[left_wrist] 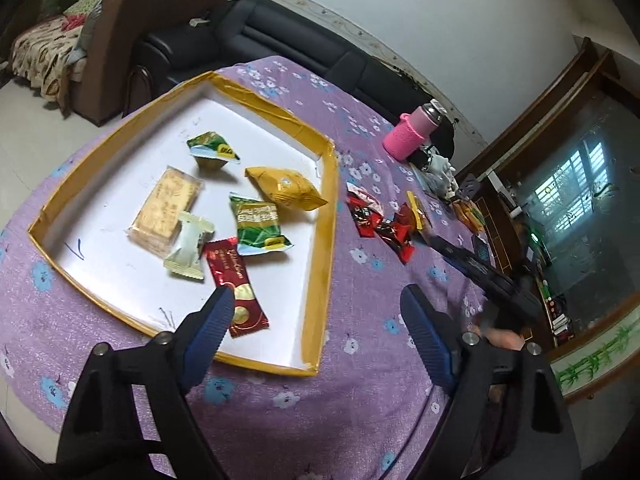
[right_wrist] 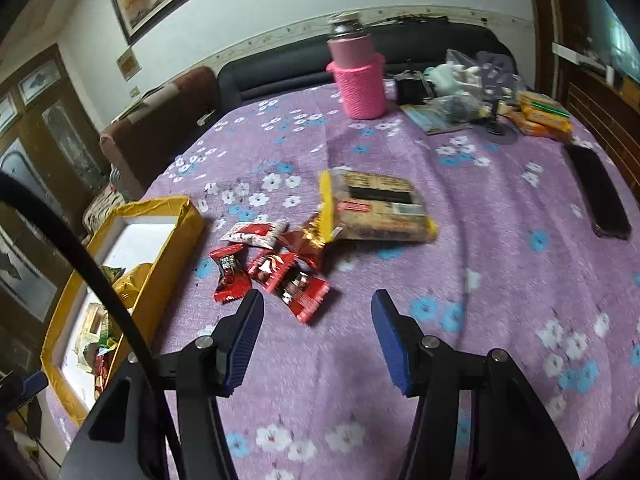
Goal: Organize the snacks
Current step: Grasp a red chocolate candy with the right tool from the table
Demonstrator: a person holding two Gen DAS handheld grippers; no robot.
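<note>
A shallow tray (left_wrist: 318,240) with a yellow rim and white floor lies on the purple flowered cloth. In it are a green-lidded cup (left_wrist: 212,150), a yellow pouch (left_wrist: 284,188), a green packet (left_wrist: 258,226), a biscuit pack (left_wrist: 166,208), a white sweet (left_wrist: 190,246) and a dark red bar (left_wrist: 236,284). My left gripper (left_wrist: 318,300) hangs open over the tray's near right corner, holding nothing. Right of the tray (right_wrist: 184,216) lie several red packets (right_wrist: 280,276) and a yellow-edged cracker pack (right_wrist: 380,204). My right gripper (right_wrist: 318,300) stands open just short of the red packets, with nothing between its fingers.
A pink knitted bottle (right_wrist: 358,76) stands at the back of the table. Bags and yellow boxes (right_wrist: 540,114) crowd the far right corner, and a black phone (right_wrist: 600,196) lies at the right edge. A black cable (right_wrist: 100,272) crosses over the tray. A dark sofa (left_wrist: 280,40) sits behind.
</note>
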